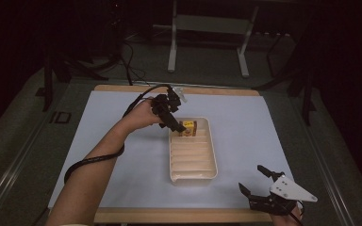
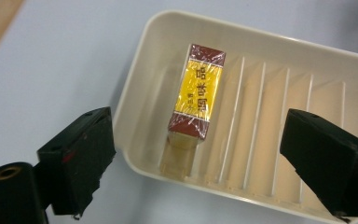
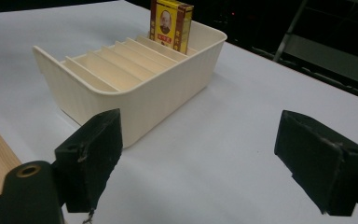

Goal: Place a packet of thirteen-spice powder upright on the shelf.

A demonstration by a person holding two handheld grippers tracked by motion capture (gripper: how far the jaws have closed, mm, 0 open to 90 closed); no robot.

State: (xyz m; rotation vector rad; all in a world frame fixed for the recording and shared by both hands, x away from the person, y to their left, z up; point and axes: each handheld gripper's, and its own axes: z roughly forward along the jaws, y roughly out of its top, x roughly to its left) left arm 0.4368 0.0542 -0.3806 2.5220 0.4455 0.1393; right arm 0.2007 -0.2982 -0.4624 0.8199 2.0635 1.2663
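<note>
Fingers of the left gripper [image 2: 193, 163] stand wide apart, empty, just above the small box [image 2: 197, 98] standing upright in the end slot of the tray [image 2: 135, 93]; right gripper [image 1: 259, 181], also open, waits well apart

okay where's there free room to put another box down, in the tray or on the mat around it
Inside the ribbed tray, every slot nearer the person than the yellow-and-maroon box is free. The white mat is bare left of the tray, and right of it up to the open right tool. It is crowded at the far end, where the open left tool hangs beside the box.
</note>
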